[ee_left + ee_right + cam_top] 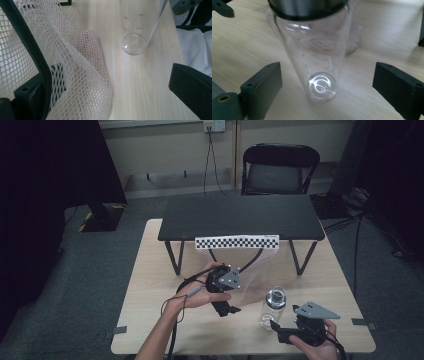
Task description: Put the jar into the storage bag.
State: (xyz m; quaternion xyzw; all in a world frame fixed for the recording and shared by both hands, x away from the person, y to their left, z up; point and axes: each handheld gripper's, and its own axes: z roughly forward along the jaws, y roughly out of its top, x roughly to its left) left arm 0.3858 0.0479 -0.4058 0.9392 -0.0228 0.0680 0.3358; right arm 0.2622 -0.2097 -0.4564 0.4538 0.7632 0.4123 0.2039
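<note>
Bottle (273, 307), clear with a dark cap, stands upright on the light wooden table (150, 270), toward my right side. My right gripper (327, 85) faces it low down, fingers (262, 85) spread wide on either side of its base, not touching the glass. My left gripper (226, 309) sits nearer the middle of the table, its fingers also apart; a white mesh bag (75, 70) with a dark strap drapes over the left finger, and I cannot tell whether anything is pinched. The bag trails up toward a small black table (240, 215) standing farther back, with a checkered strip (236, 242) along its front edge.
</note>
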